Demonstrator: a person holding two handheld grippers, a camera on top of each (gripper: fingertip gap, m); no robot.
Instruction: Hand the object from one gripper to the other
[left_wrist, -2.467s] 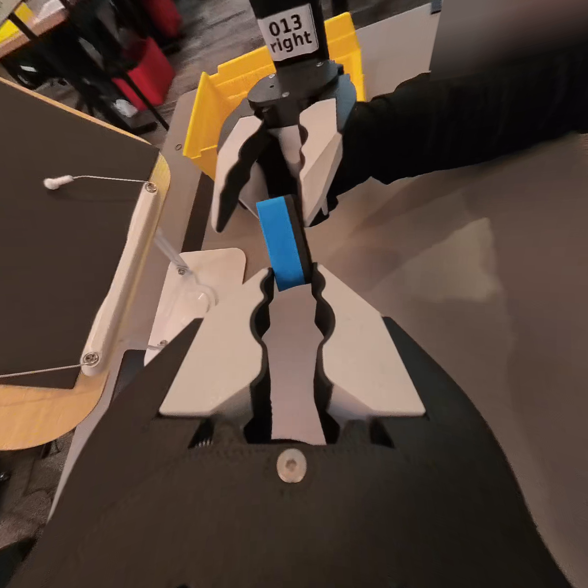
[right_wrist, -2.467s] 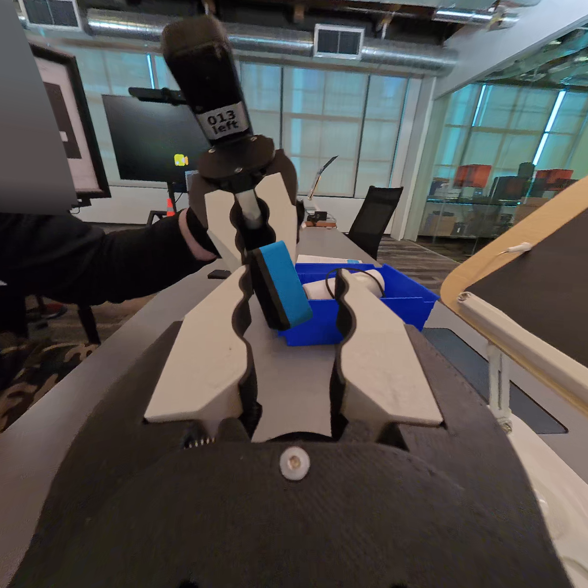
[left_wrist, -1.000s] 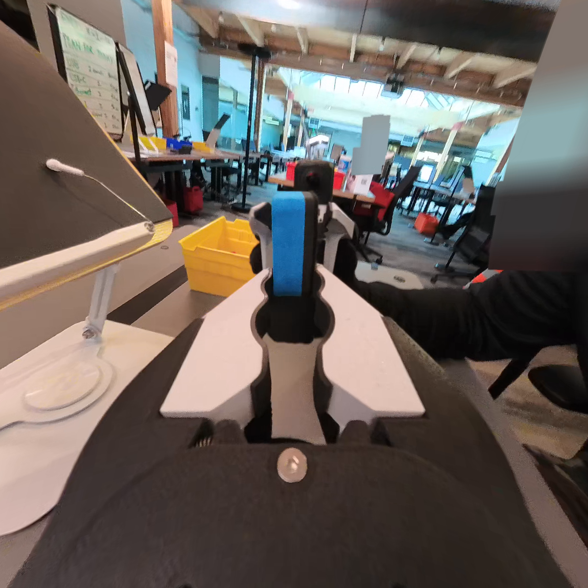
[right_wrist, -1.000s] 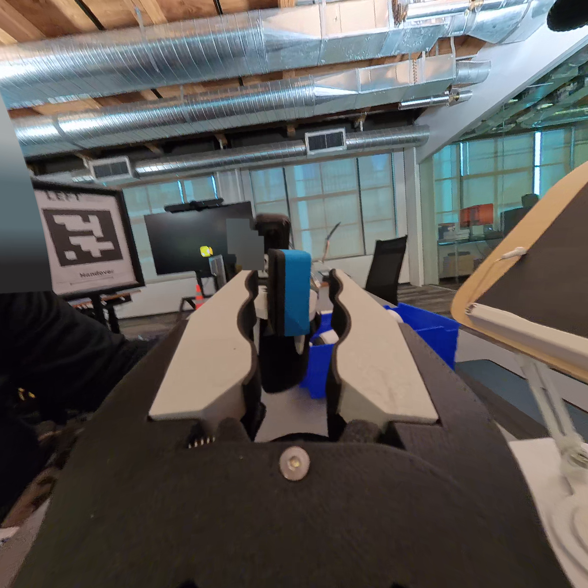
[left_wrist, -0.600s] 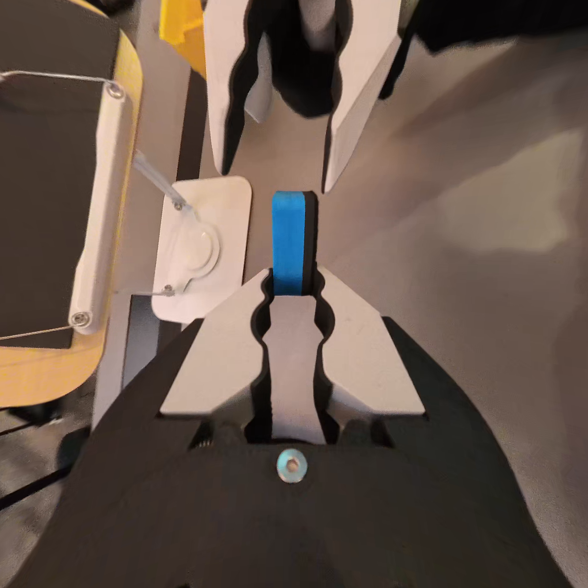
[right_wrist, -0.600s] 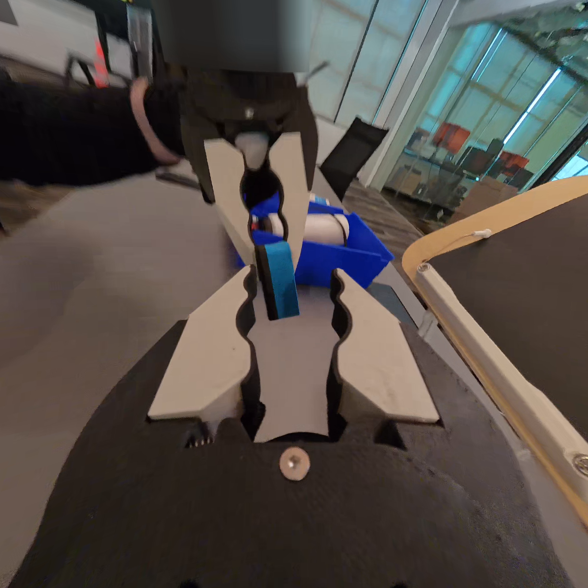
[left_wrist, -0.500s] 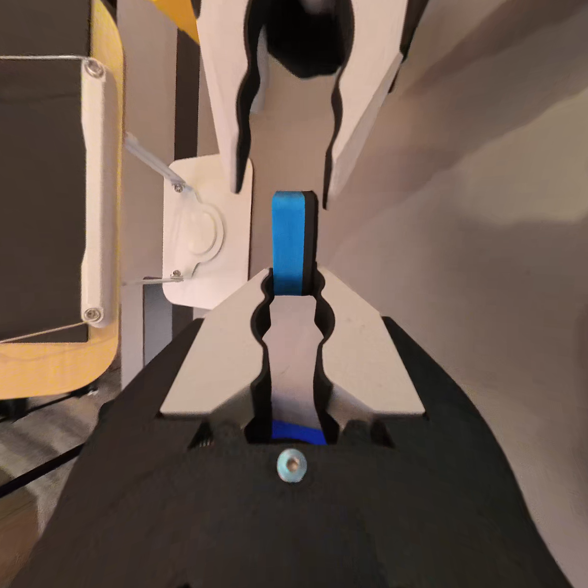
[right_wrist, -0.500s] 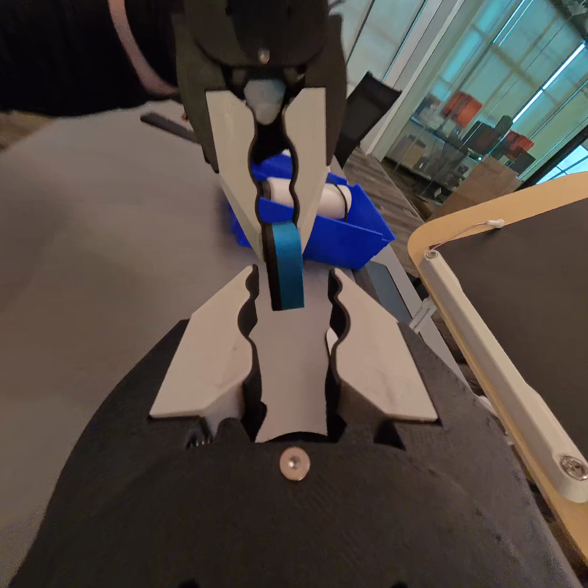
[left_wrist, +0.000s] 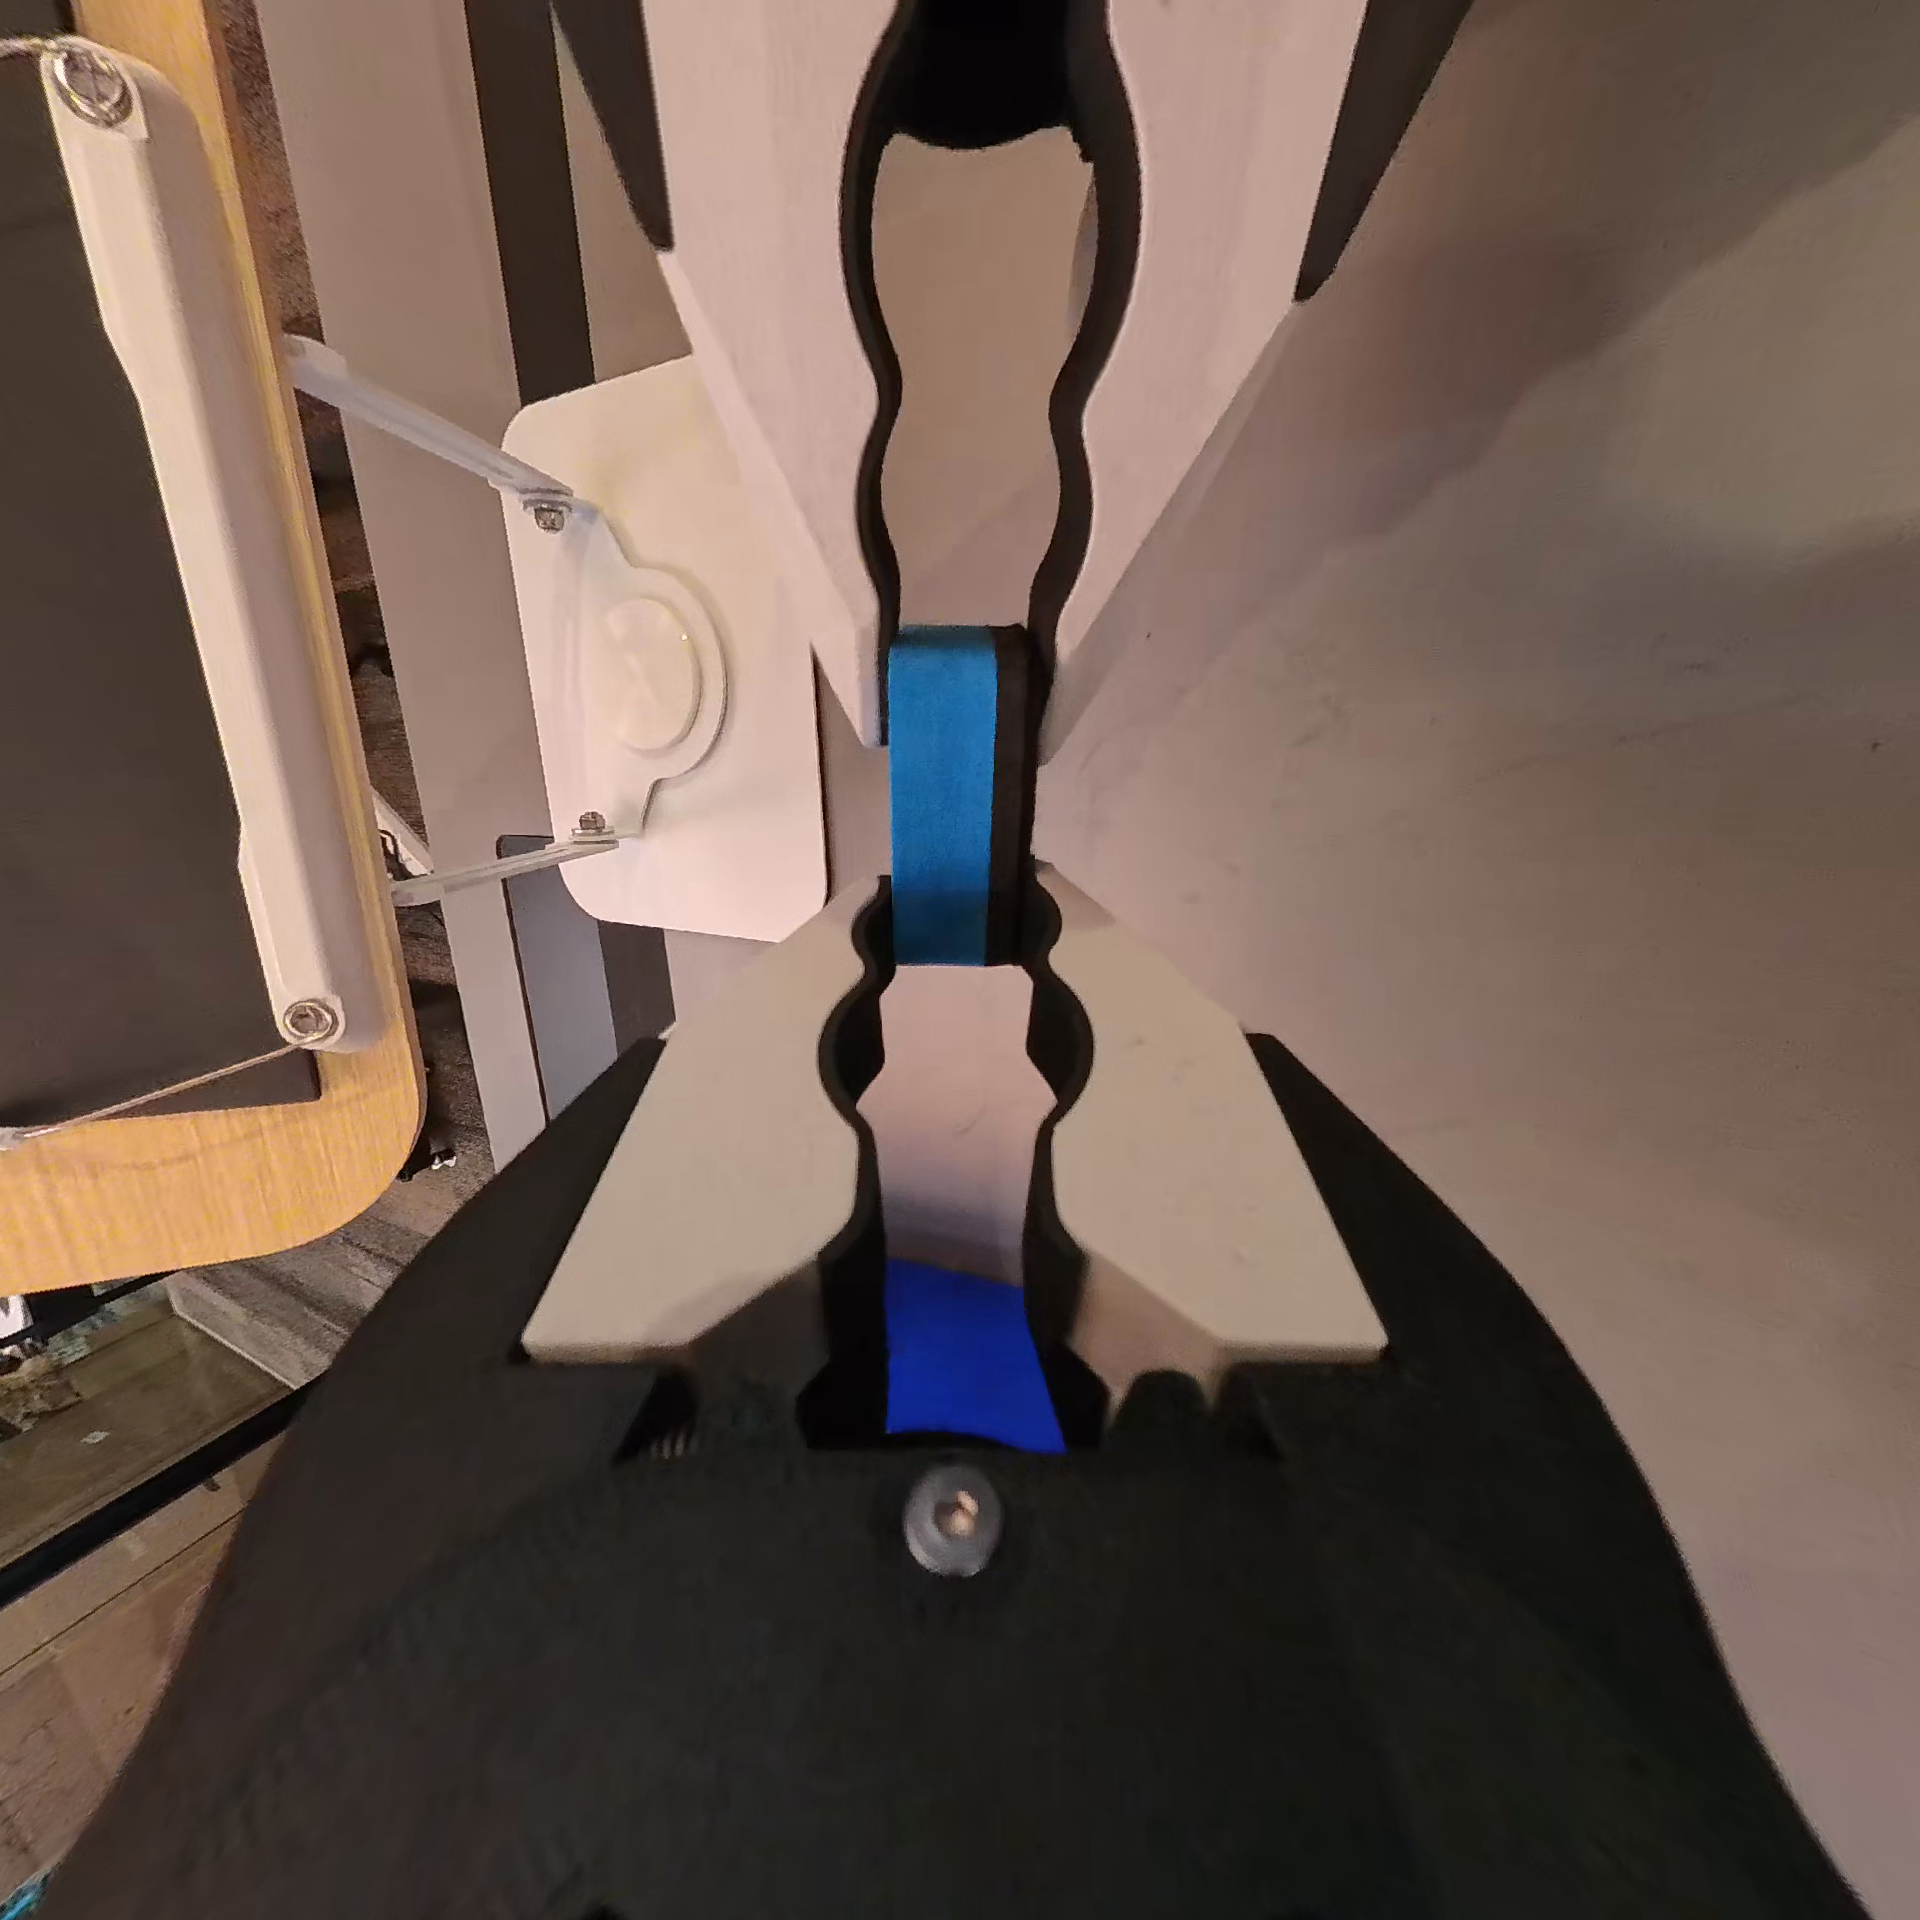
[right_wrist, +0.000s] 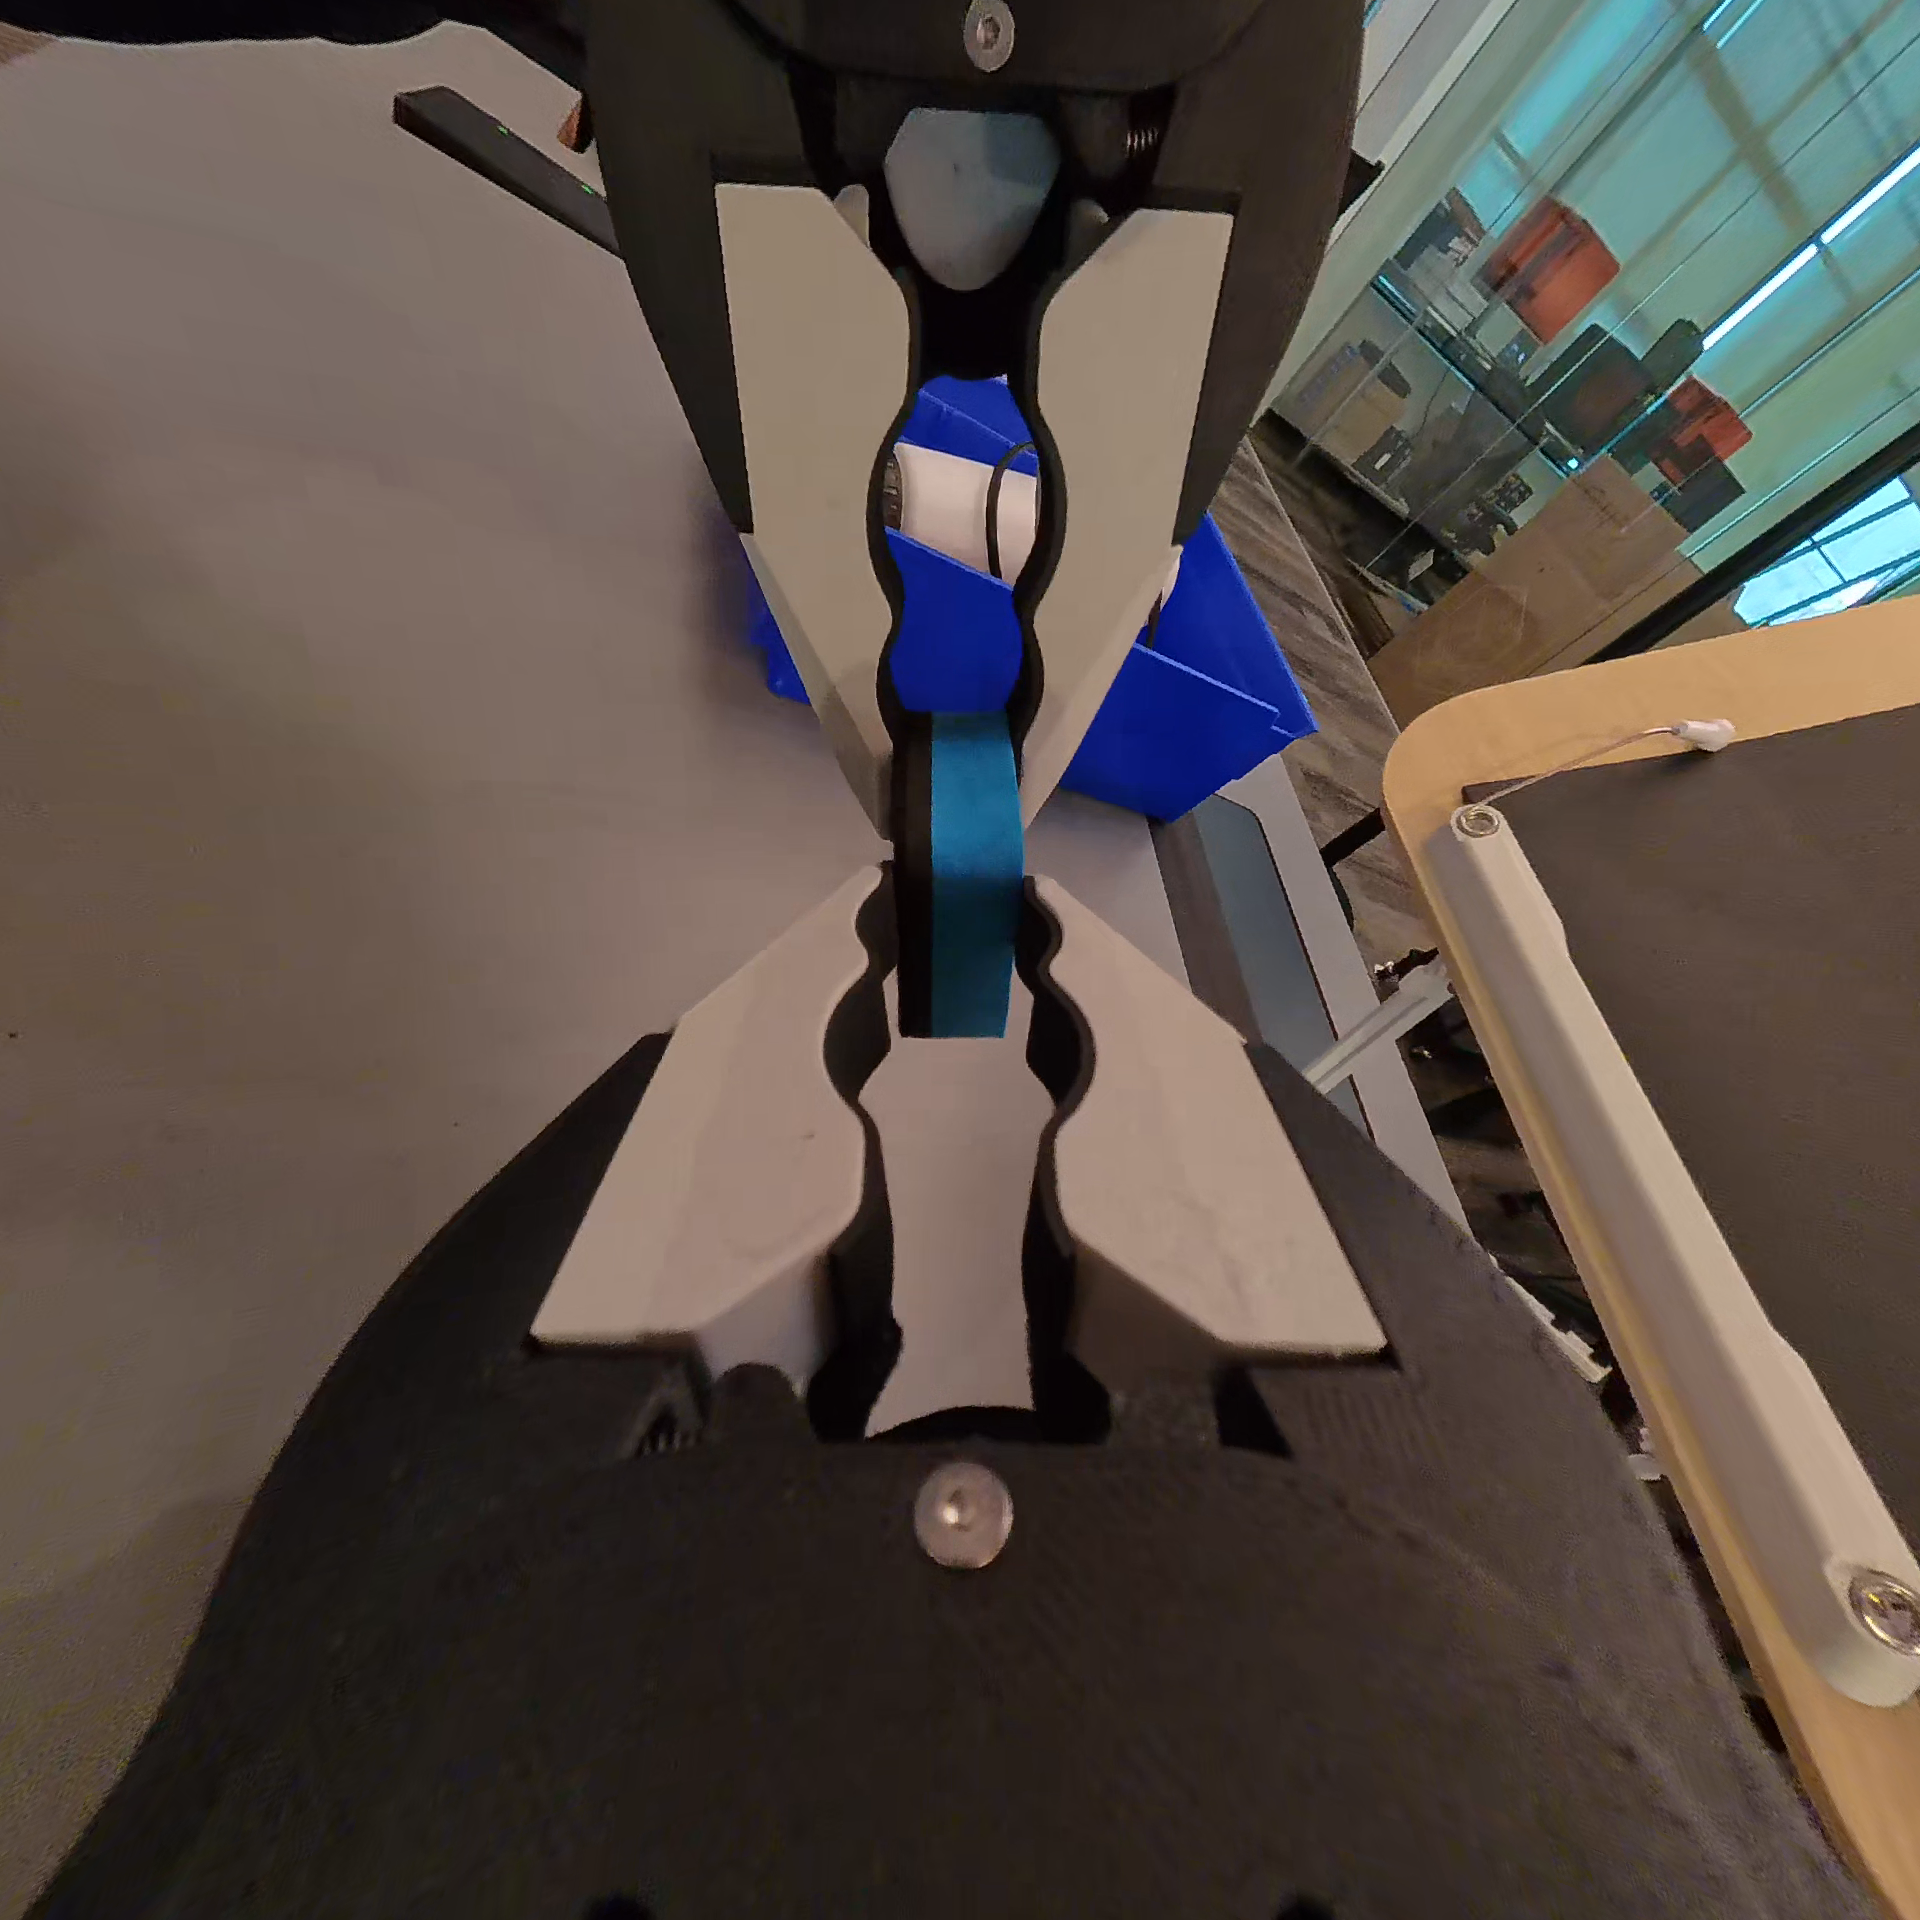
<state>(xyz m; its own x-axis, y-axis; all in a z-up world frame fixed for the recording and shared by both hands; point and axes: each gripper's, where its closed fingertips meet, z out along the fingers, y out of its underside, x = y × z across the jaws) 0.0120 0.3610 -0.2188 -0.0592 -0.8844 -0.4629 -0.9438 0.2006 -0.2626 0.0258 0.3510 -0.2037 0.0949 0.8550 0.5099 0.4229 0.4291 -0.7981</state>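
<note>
A flat blue slab with a black backing layer (left_wrist: 956, 800) sits edge-on at the centre of both wrist views, bridging the two tools above the pale grey tabletop (left_wrist: 1507, 831).

In the left wrist view, the left gripper (left_wrist: 954, 914), with white fingers on a black body, pinches the slab's near end between its tips. The right gripper (left_wrist: 961, 665) comes down from 12 o'clock, its white fingertips against the slab's far end on both sides.

In the right wrist view the slab (right_wrist: 961, 894) reaches down from the left gripper (right_wrist: 956, 748) at 12 o'clock into the mouth of the right gripper (right_wrist: 956, 914). There the black layer meets the left fingertip, while a thin dark gap shows at the blue side, so I cannot tell whether this tool has clamped.

Behind the far tool, at 1 o'clock, a bright blue plastic bin (right_wrist: 1174, 727) stands on the table, with a white roll (right_wrist: 961, 504) inside. At 3 o'clock lies a wood-edged board with a dark face (right_wrist: 1714, 987); the same board (left_wrist: 156, 623) appears at 9 o'clock in the left view, beside a white mounting plate (left_wrist: 675, 707).
</note>
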